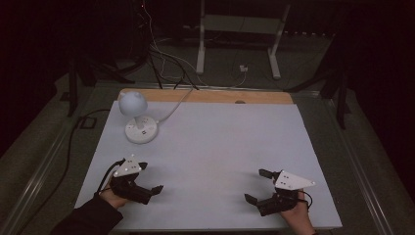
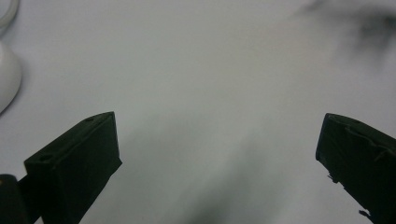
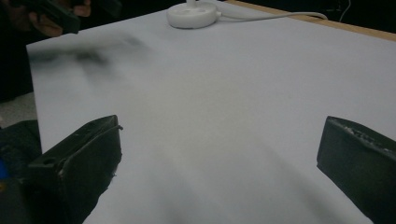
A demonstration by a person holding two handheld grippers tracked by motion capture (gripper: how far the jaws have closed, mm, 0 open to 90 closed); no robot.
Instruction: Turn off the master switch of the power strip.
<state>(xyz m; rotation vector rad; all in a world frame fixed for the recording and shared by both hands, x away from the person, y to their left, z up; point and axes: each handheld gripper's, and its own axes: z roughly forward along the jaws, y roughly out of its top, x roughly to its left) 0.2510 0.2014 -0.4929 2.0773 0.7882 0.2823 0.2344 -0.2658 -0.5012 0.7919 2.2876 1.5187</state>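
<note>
Both tongs rest low at the near edge of the white table (image 1: 220, 147), one at each near corner, and each stands spread with nothing between its jaws. That table, a pale sheet over a wooden top whose far strip shows bare, is the largest thing here, and most of it lies open between the hands.

On its far-left part stands the one object, a small white lamp (image 1: 137, 115): a round flat base (image 1: 141, 131) with a globe head leaning over it, and a thin white cord (image 1: 176, 105) running off the far edge. It stands upright, so it has no long axis along the table to line up with.

From the left gripper (image 1: 150, 177) the lamp lies straight toward the far side, near and a little left. In the left gripper view the base's curved edge (image 2: 8, 79) shows at the left margin, just beyond the spread jaws.

From the right gripper (image 1: 258, 185) it lies far and well to the left, well apart across the sheet; the right gripper view shows the base (image 3: 193, 15) far off.

I judge the left hand much the nearer, and its reach would go forward.
</note>
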